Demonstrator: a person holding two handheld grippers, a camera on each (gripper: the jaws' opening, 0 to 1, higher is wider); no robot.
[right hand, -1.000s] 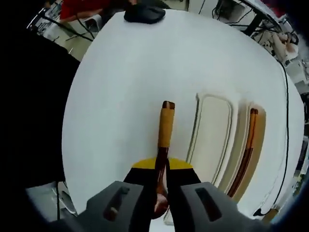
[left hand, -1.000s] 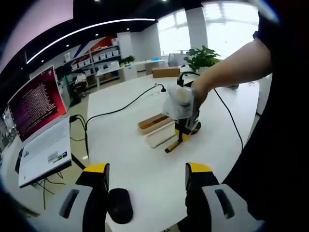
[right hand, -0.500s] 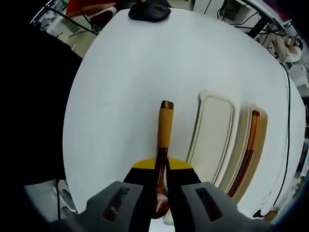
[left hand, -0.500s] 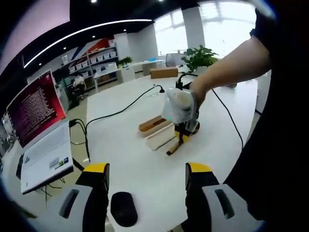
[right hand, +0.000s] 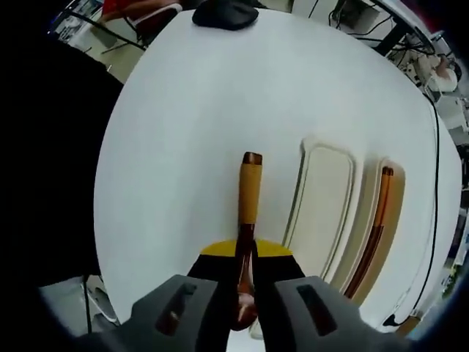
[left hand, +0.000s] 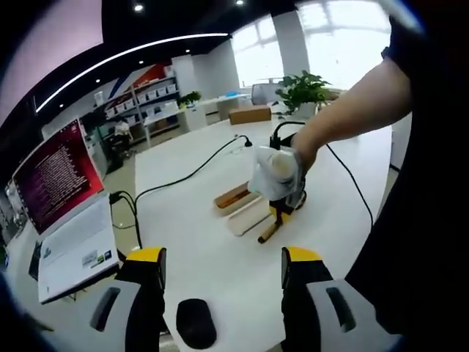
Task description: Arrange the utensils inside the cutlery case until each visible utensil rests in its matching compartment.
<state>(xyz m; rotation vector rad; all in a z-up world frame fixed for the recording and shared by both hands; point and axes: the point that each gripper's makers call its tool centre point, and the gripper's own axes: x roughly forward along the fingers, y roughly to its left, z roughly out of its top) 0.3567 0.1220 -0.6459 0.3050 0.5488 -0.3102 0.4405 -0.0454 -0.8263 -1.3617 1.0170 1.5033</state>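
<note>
Wooden-handled utensil [right hand: 248,213] pinched between right gripper [right hand: 245,258] jaws, handle pointing ahead. Case [right hand: 322,213] just right of them; swing across, lower level. Left gripper [left hand: 222,265] gapes, empty.

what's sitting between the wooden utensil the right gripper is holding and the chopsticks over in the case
In the right gripper view, the case's empty cream tray lies between the held utensil and the chopsticks.

Two utensils [right hand: 248,192], one cutlery case [right hand: 320,213].
</note>
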